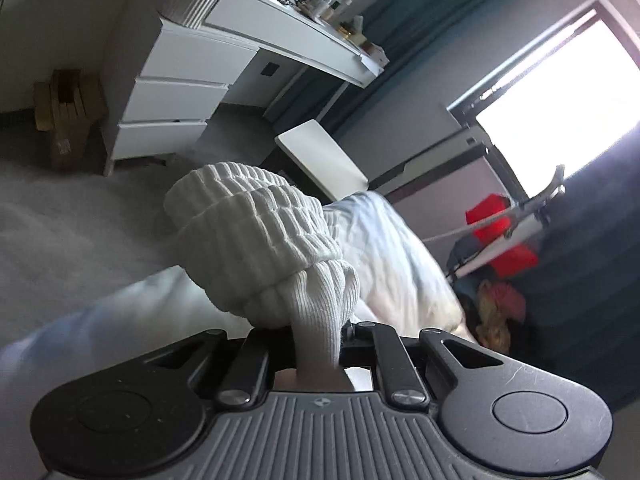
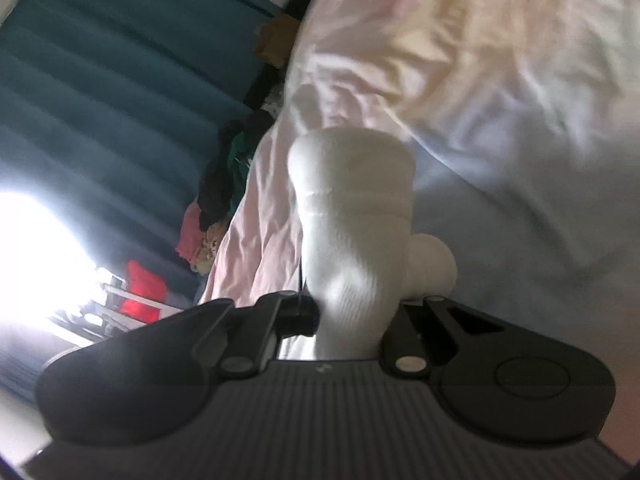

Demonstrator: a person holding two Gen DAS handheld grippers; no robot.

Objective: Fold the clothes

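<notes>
White ribbed sock (image 1: pixel 264 248) pinched in left gripper (image 1: pixel 320 344), bunched ahead along the fingers; right gripper (image 2: pixel 352 320) clamped on another white sock (image 2: pixel 352 208), above the pale bedsheet (image 2: pixel 500 100).

Both the left gripper (image 1: pixel 320 344) and the right gripper (image 2: pixel 348 320) share a ribbed grey body, black rounded linkage arms with silver screws, and possibly a small logo; the right view is blurred.

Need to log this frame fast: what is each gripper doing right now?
Left gripper: shut on a white ribbed knit sock.
Right gripper: shut on a white knit sock above the pale rumpled bedsheet.
</notes>
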